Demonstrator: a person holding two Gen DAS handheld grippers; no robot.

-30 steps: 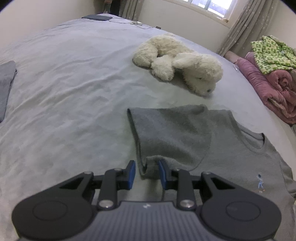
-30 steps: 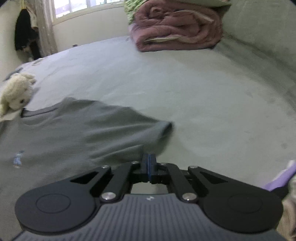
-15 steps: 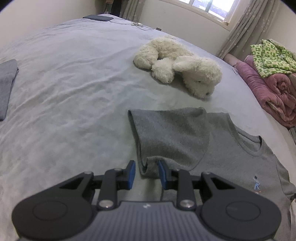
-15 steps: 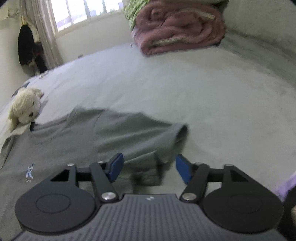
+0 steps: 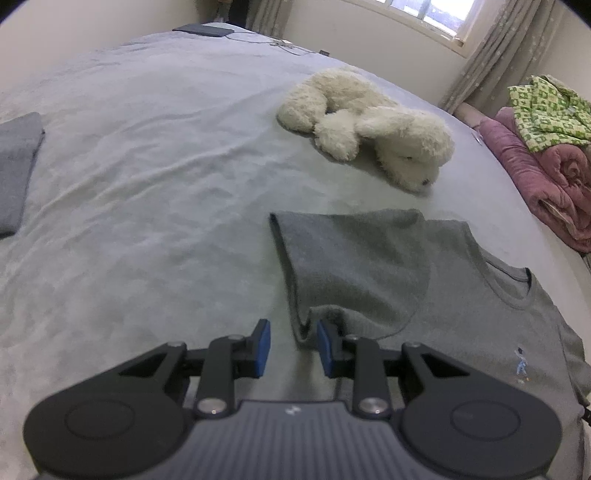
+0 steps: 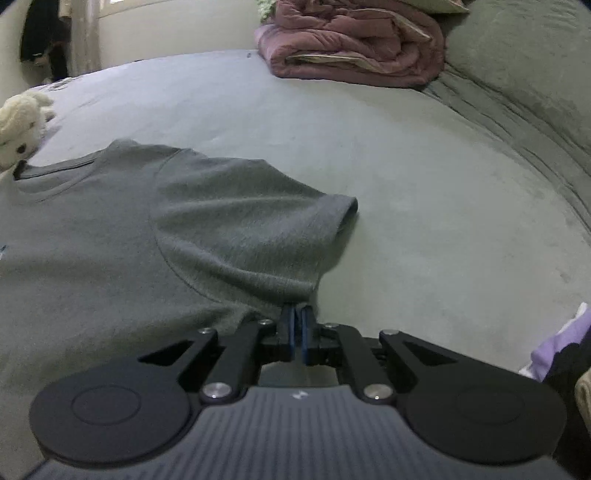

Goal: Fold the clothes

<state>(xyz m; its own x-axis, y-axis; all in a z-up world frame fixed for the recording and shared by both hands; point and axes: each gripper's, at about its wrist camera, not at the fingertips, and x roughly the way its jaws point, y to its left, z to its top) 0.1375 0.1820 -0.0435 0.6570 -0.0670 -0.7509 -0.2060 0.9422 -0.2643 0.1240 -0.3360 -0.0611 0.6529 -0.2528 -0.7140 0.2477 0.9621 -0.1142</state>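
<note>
My left gripper (image 5: 292,345) stands narrowly open astride the left sleeve (image 5: 354,273) at lower centre, not pinching. My right gripper (image 6: 297,334) has clamped the right sleeve (image 6: 251,229). Next, I judge: close left, fold inward across the grey T-shirt (image 6: 81,236).

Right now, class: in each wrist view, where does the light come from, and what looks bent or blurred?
Left wrist view: daylight from the window at top right; the bed bulges, fisheye-curved. Right wrist view: dimmer, the pink quilt soft, the grey T-shirt sleeve sharper, the corners dark.
</note>
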